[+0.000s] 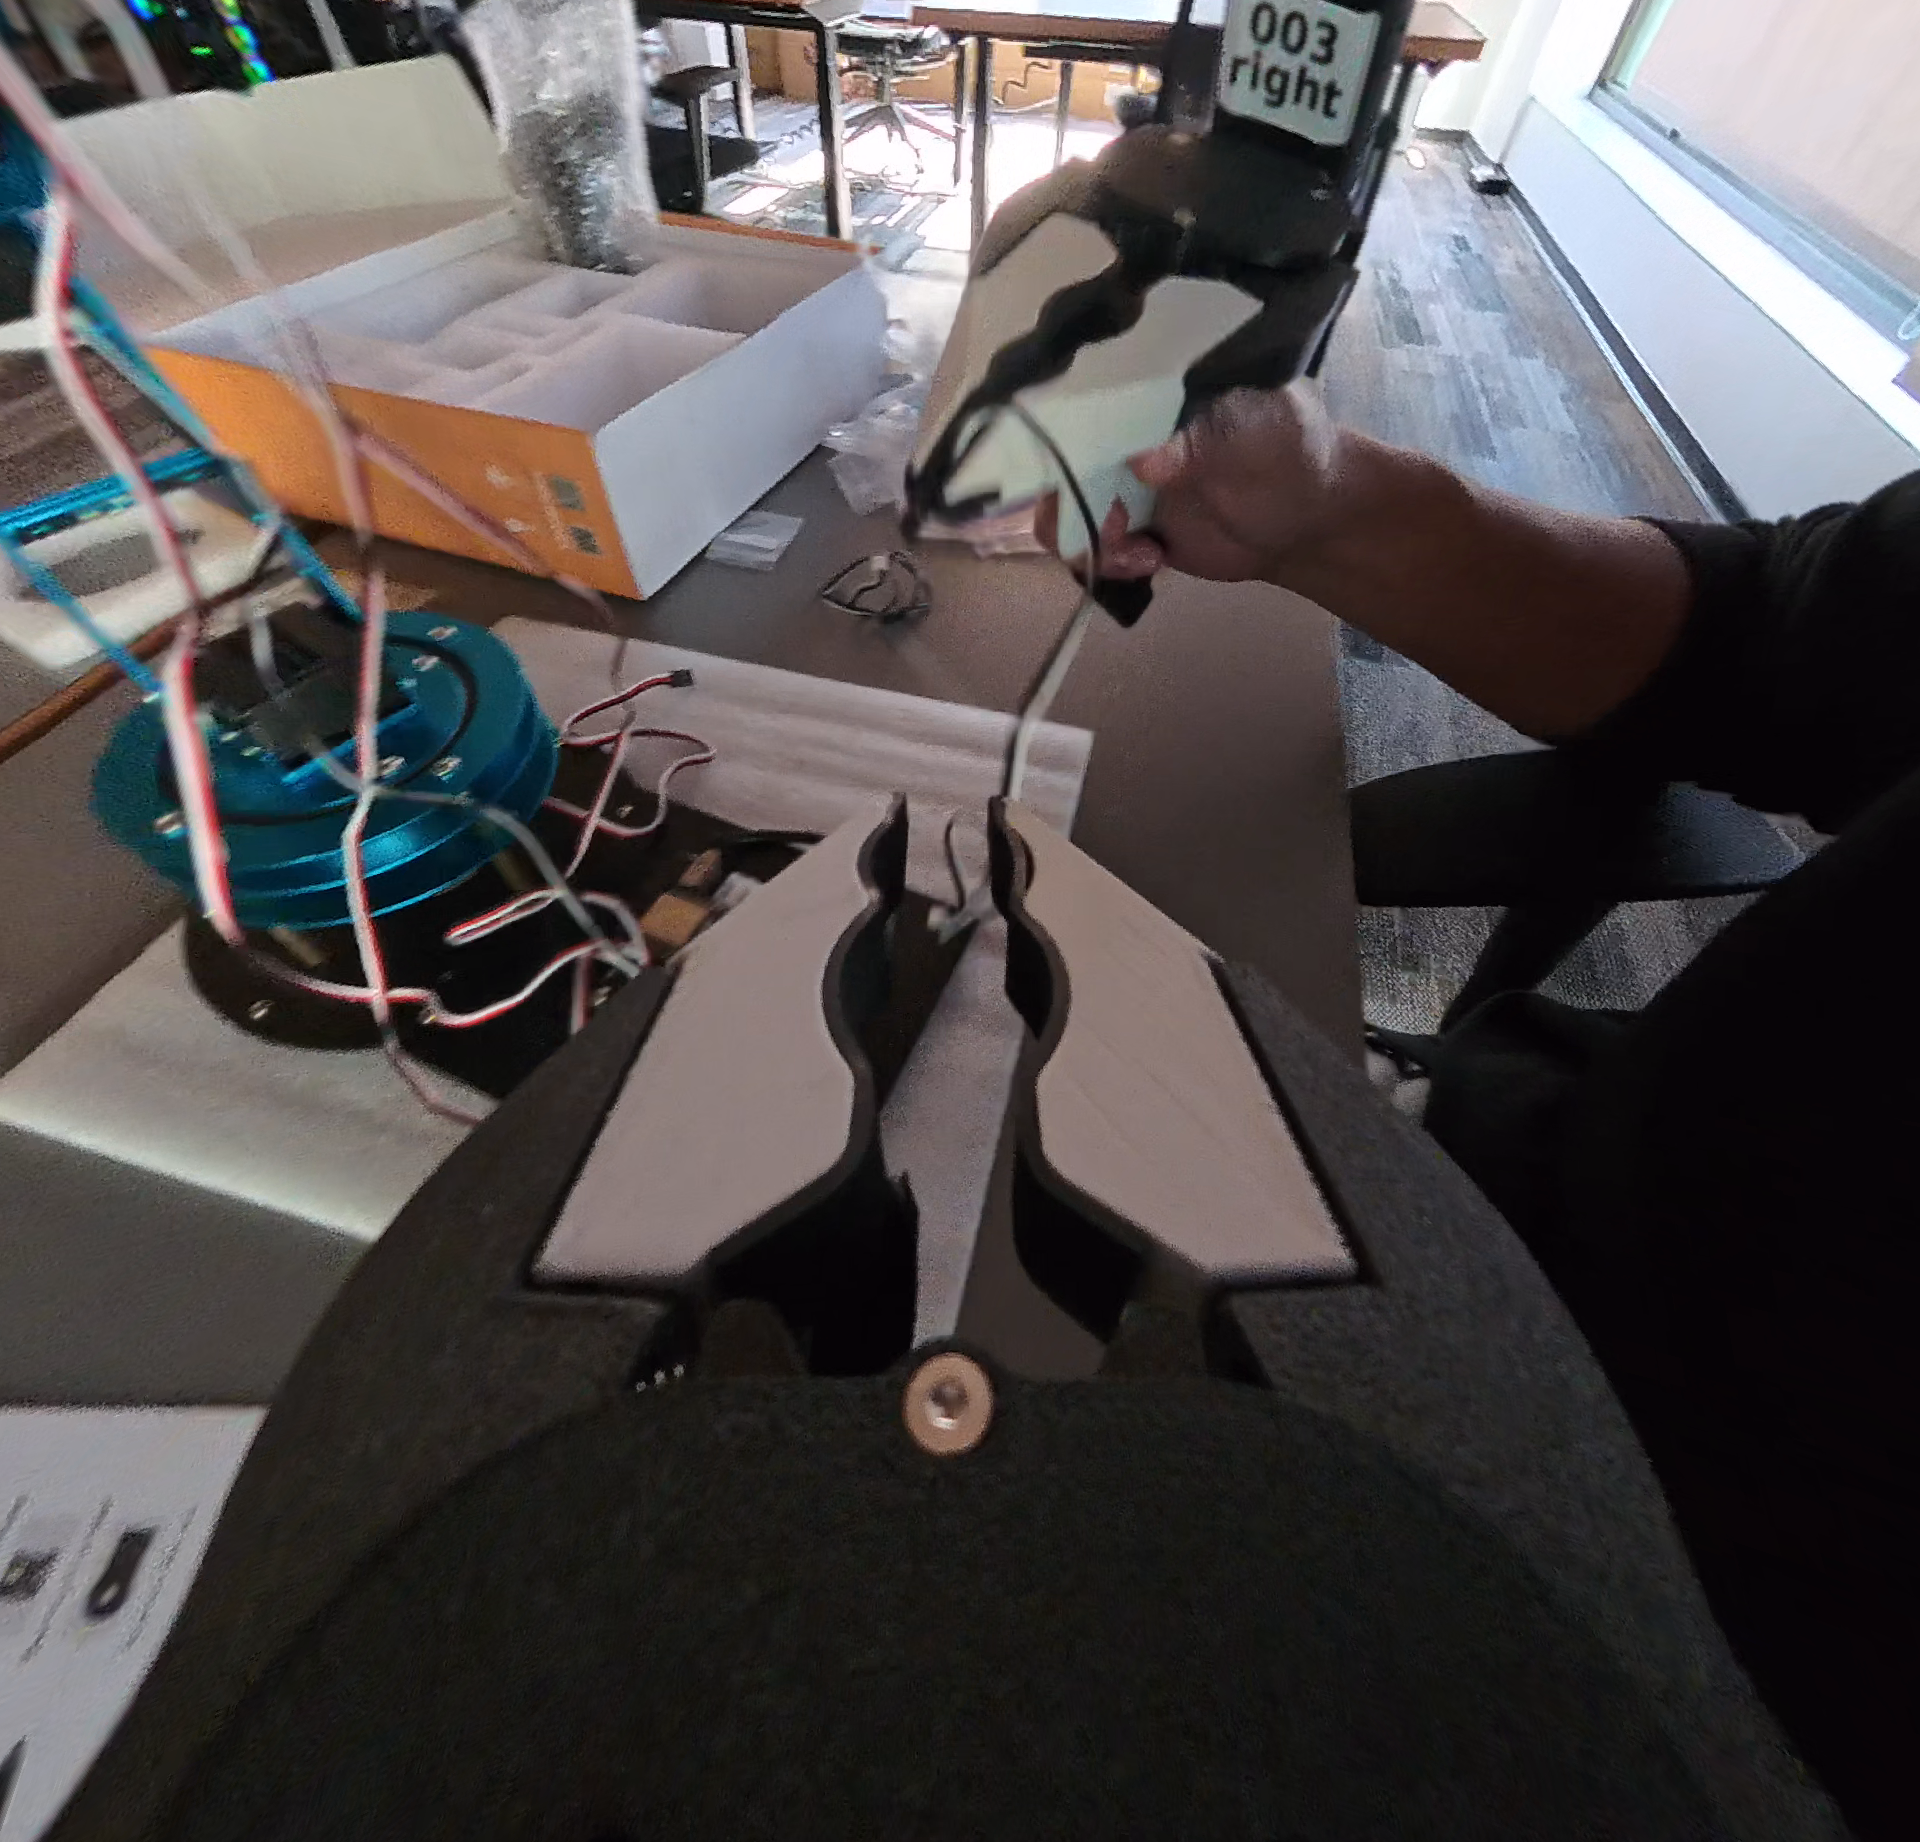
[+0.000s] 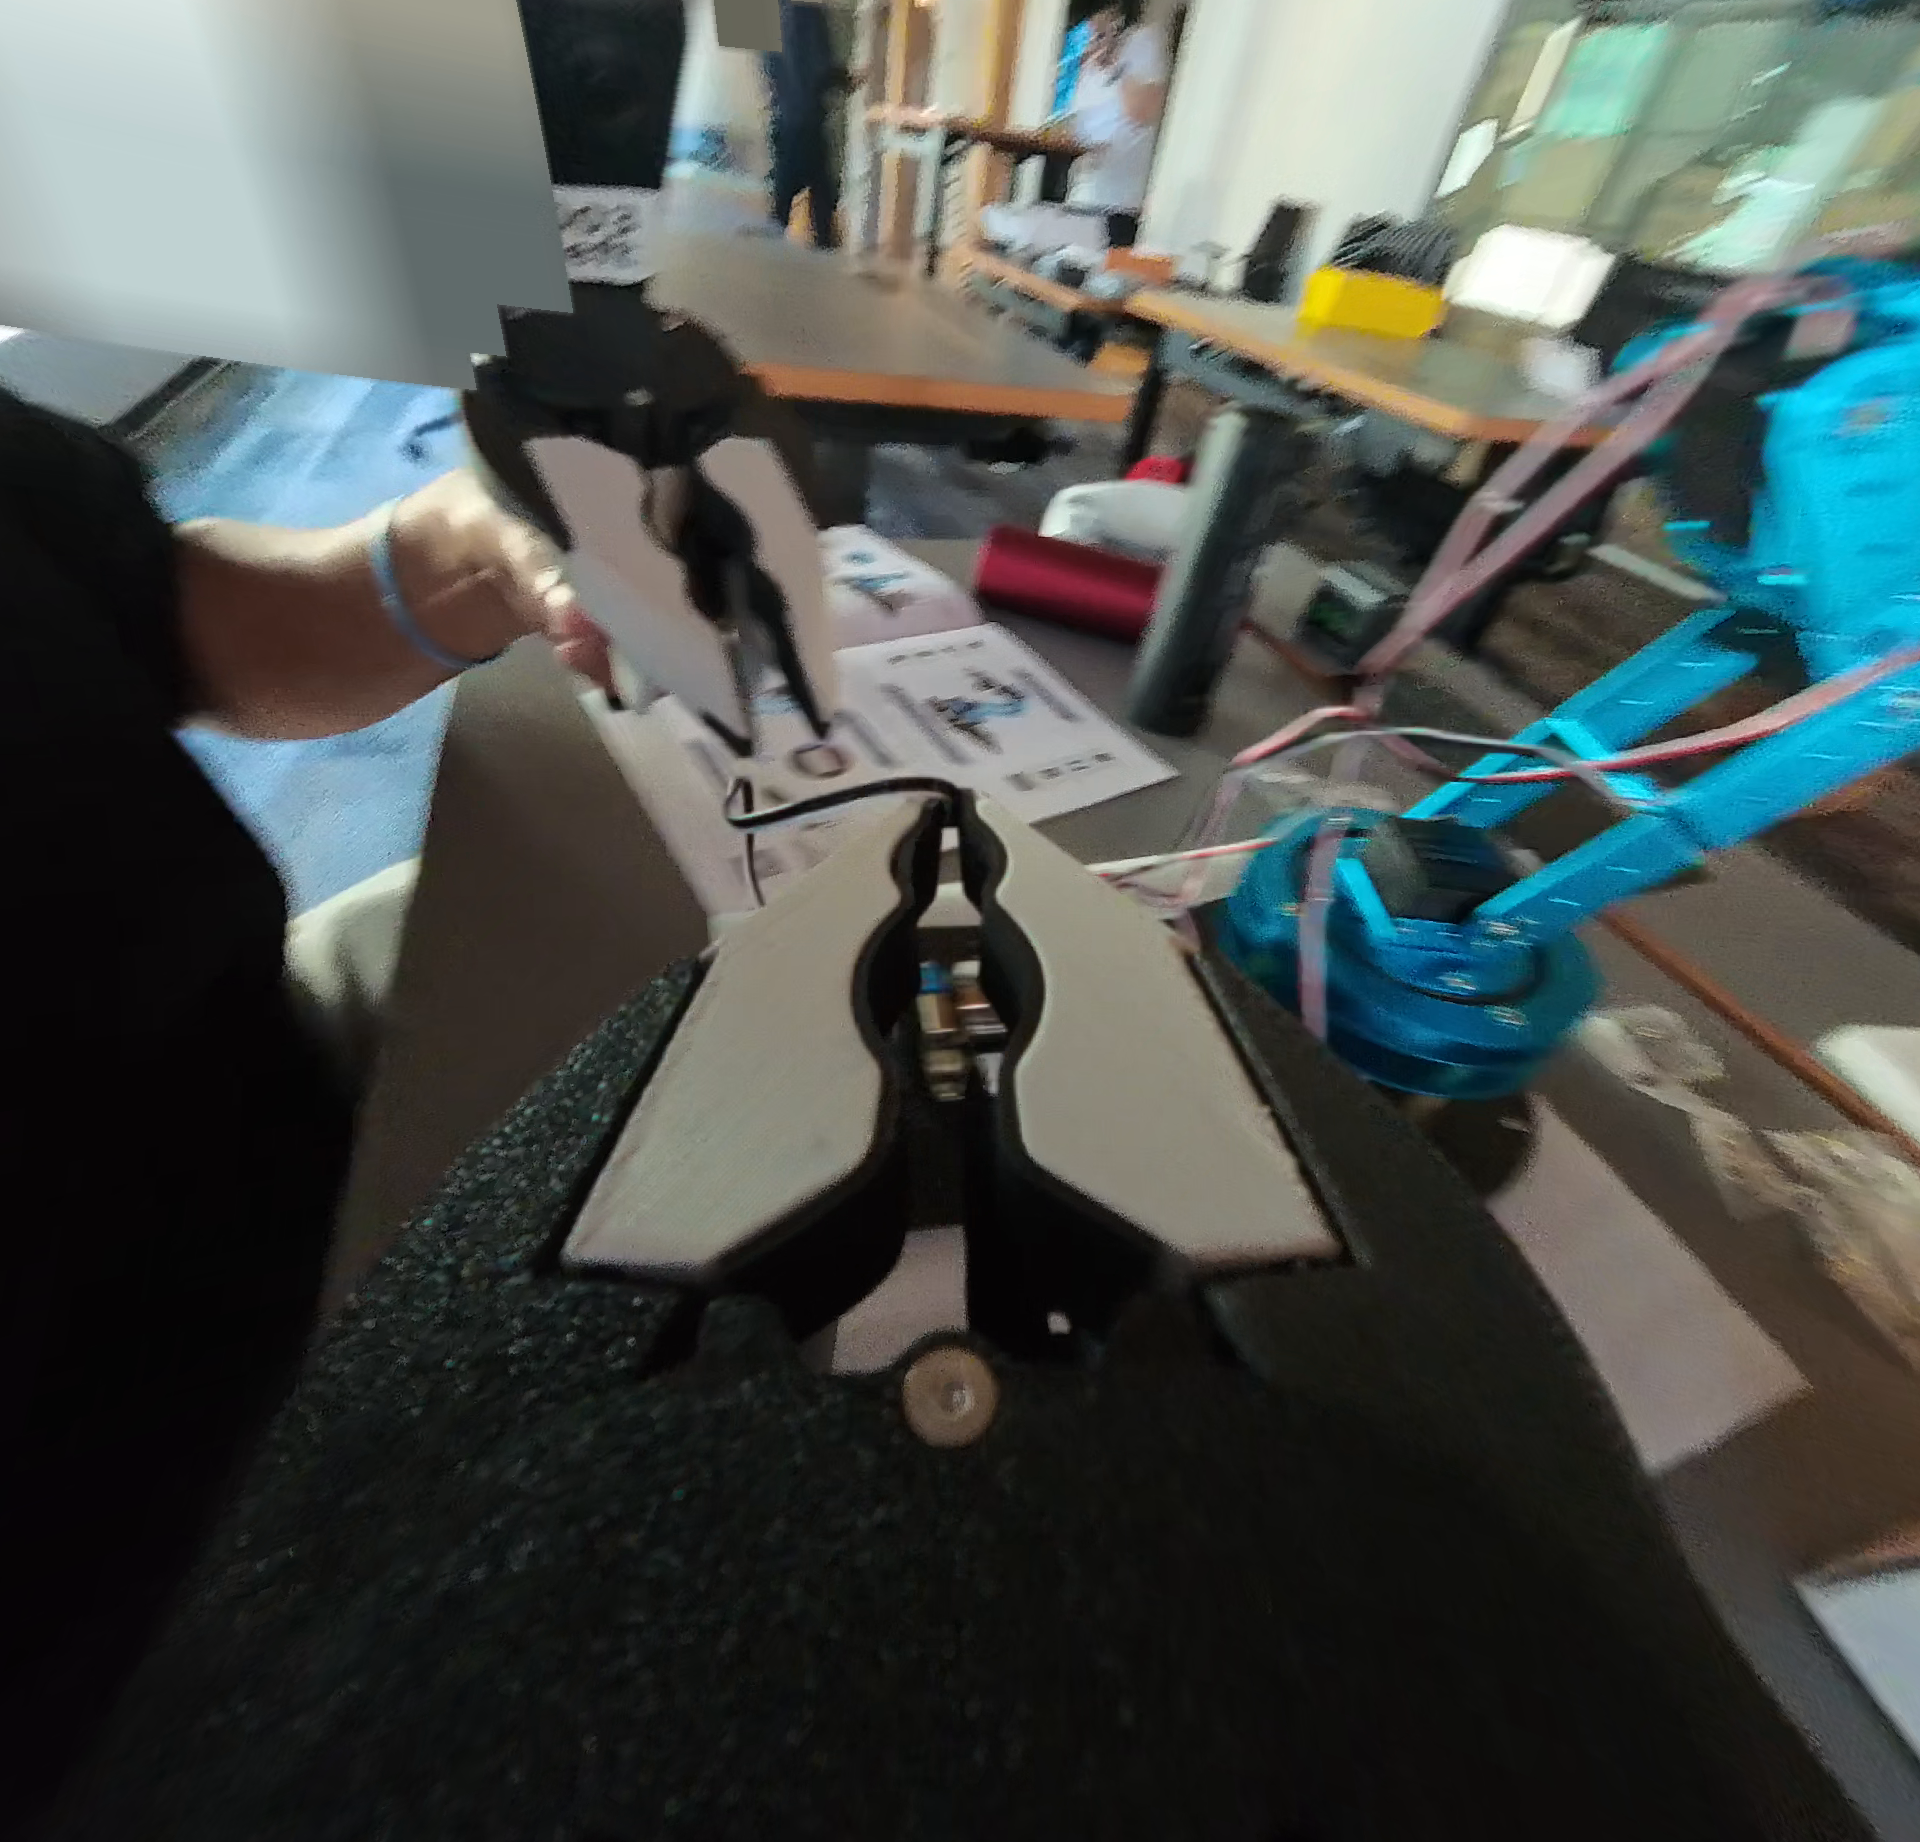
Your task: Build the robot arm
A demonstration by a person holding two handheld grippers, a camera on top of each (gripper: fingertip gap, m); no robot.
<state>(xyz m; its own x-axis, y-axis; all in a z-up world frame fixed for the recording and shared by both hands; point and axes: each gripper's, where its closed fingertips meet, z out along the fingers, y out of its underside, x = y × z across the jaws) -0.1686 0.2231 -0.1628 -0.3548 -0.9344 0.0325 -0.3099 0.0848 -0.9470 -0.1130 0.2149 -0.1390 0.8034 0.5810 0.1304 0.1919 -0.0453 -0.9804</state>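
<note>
My right gripper is shut on a thin black-and-white wire pinched at its fingertips. In the left wrist view it hangs above the table, and the wire runs down from it to my left gripper. My left gripper is open. The wire's end with a small white connector lies loose between its fingers, and the pads do not press on it. In the right wrist view the left gripper also shows with its fingertips apart. A blue robot arm base with red-and-white wires stands to the left.
An orange-and-white box with foam inserts sits behind the blue base. A white foam sheet lies on the brown table. Printed sheets, a red cylinder and a black cylinder lie beyond. The blue arm reaches overhead. Left tips to right tips: about 7 cm. The blue robot arm base is about equally far from each gripper, around 20 cm.
</note>
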